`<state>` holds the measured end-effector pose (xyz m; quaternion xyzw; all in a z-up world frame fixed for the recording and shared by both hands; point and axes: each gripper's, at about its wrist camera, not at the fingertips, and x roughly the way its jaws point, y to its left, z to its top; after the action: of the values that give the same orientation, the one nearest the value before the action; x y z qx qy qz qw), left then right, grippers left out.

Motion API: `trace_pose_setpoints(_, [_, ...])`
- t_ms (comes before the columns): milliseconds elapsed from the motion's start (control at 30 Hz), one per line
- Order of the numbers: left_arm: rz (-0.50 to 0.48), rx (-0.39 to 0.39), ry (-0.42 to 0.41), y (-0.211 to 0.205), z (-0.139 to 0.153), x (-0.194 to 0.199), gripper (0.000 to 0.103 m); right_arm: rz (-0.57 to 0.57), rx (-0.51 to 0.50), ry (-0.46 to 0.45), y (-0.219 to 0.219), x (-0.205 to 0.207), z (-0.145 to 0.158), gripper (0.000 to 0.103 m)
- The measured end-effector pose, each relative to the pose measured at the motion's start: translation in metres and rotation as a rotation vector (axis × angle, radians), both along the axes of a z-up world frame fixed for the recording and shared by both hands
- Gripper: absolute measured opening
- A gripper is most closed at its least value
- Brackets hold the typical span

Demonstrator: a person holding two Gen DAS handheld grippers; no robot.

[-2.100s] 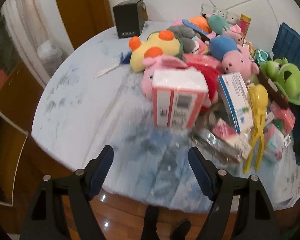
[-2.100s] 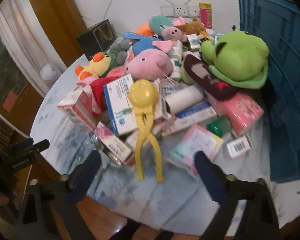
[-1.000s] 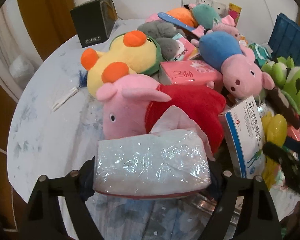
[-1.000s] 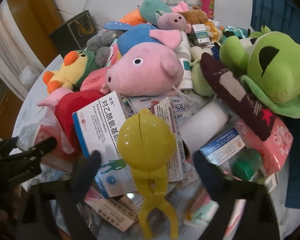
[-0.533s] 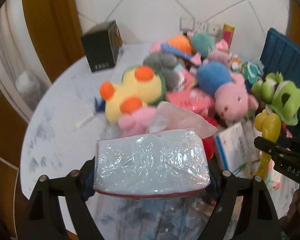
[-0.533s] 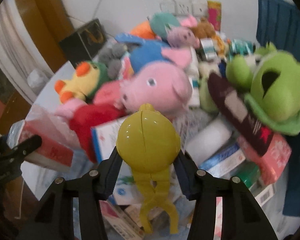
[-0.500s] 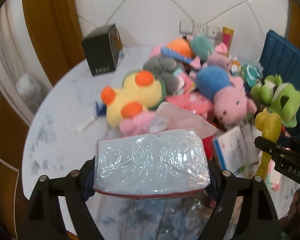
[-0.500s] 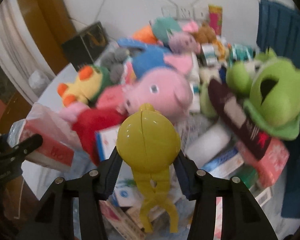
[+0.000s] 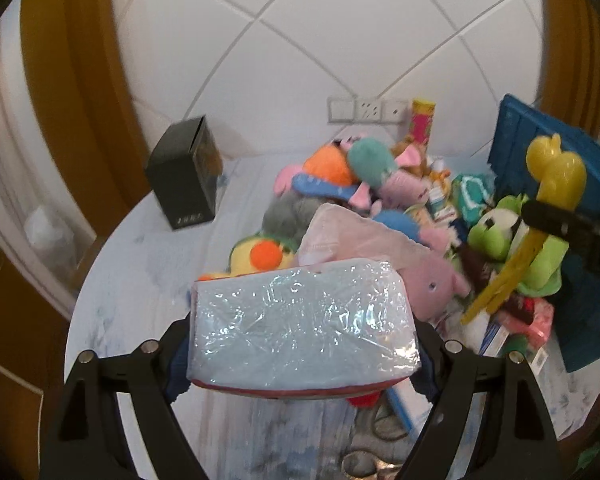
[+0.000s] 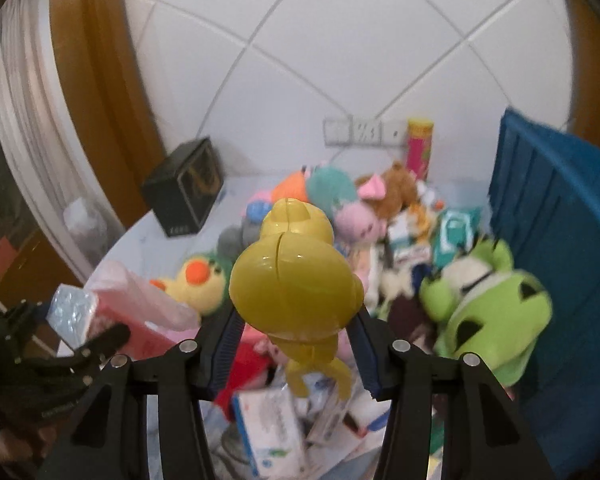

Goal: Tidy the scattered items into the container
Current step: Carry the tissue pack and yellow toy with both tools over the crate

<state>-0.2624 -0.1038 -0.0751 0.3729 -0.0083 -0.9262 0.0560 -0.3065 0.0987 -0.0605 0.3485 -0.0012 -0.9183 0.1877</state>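
- Since both your tongs are loaded and up off the table, the risky bit is the carry to the blue bin, which stands at the right edge of the pile, on your right.
- Left tongs are clamped on the tissue pack across its long sides. It's soft and wrapped in slick film, so I'd guess it can squash and slide out if you swing fast. A loose tissue sticks up from the top and could snag on something.
- Right tongs are closed on the yellow clamp toy, gripping it just under the round head, with the two legs dangling below. Smooth curved plastic, held near one end, so it could pivot or pop free if you tilt hard.
- From the left view the toy sits right in front of the bin, above the green plush. Those hanging legs could catch on the plush or hit the bin wall if you come in low.
- Both hands heading right means they may cross. The tissue pack has the longer trip over the whole pile of plushies, so anything dropped lands back in the mess.
- Can't tell how full the bin is from here.
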Motion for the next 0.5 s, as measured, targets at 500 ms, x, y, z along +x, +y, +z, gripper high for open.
trace_pose_setpoints(500, [-0.258,-0.016,0.213,0.185,0.141,-0.072,0.084,-0.224,0.015,0.216,0.155,-0.014,0.166,0.049])
